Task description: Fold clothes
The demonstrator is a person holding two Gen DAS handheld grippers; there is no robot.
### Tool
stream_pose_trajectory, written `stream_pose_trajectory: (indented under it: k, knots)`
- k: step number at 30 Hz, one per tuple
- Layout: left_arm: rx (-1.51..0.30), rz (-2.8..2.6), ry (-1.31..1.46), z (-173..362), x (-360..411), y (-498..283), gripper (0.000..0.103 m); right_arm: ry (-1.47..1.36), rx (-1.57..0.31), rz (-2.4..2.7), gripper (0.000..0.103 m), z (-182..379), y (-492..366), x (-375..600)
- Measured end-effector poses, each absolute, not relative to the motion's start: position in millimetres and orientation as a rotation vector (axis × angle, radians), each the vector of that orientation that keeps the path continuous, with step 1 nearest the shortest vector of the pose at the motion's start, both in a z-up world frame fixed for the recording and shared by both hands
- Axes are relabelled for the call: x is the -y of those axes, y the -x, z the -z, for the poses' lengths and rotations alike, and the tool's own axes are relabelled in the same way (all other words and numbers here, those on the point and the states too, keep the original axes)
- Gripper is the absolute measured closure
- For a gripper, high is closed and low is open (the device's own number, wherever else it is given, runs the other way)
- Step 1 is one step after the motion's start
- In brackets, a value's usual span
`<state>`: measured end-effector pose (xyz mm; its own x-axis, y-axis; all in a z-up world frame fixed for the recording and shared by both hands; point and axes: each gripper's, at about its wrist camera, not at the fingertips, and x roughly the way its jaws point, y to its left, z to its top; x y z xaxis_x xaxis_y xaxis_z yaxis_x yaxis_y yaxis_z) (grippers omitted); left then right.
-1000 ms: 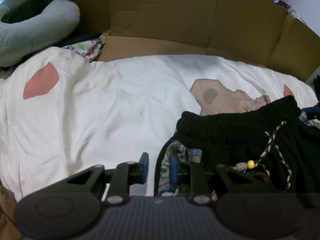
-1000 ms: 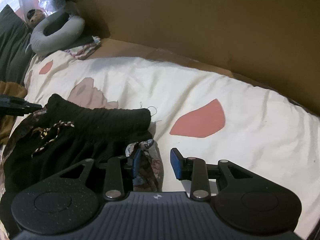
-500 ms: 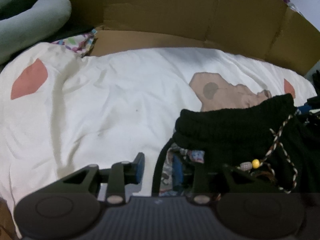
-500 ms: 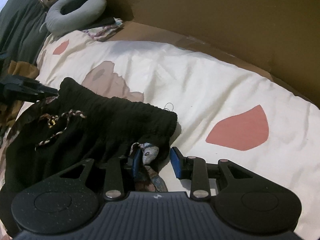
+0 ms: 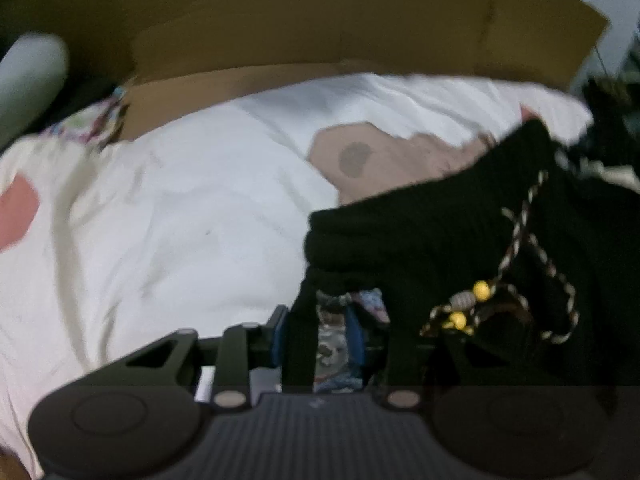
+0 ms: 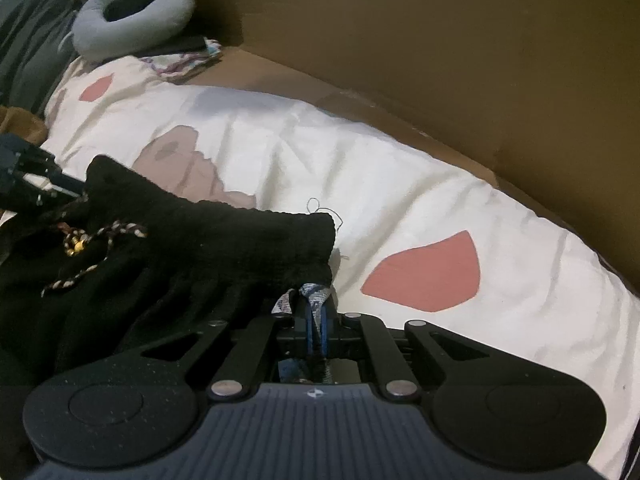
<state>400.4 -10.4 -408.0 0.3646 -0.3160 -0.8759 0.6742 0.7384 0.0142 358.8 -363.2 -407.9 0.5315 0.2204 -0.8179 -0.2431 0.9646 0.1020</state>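
Black shorts (image 6: 224, 248) with a ribbed waistband and a braided drawstring (image 5: 520, 240) with yellow beads lie on a white bedsheet (image 6: 360, 184). My right gripper (image 6: 316, 328) is shut on the waistband's right corner, pinching its patterned lining (image 6: 316, 294) between the blue pads. My left gripper (image 5: 317, 332) holds the other corner. Its jaws are closing, and black fabric and patterned lining (image 5: 332, 340) fill the gap between its pads. The left gripper (image 6: 76, 190) also shows at the left edge of the right wrist view, at the waistband's far end.
A brown cardboard wall (image 6: 440, 60) runs along the back of the bed. A grey neck pillow (image 6: 132, 20) and a patterned cloth (image 6: 188, 60) lie at the far left. The sheet carries pink patches (image 6: 428, 272). A dark cushion (image 6: 24, 40) stands at the left.
The right jaws closed onto the waistband corner. The left jaws widened, then narrowed onto the other corner. The left view rolled and sank closer to the shorts, now blurred.
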Motion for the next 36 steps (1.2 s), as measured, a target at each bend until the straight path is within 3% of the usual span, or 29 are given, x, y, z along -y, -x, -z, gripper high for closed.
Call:
stream_pose_trajectory:
  k: [1,3,9,19,36]
  knots:
    - [-1.005,0.667,-0.422,409.2,13.6,-399.4,0.092,0.027,-0.97,-0.266,0.102,407.7,-358.7,362.9]
    - [-0.993,0.665,-0.452,408.9,17.4,-398.7,0.097,0.037,-0.959,-0.246,0.102,405.8,-357.6,362.2]
    - [-0.931,0.567,-0.318,394.2,-11.6,-403.9,0.101,0.03,-0.944,-0.159,0.103,398.9,-355.1,376.2]
    - [-0.853,0.494,-0.129,371.8,-28.7,-407.0,0.101,0.028,-0.872,-0.083,0.103,381.5,-352.2,384.6]
    - [-0.854,0.432,-0.236,371.9,22.7,-470.4,0.101,0.098,-0.877,-0.005,0.103,374.5,-414.2,398.4]
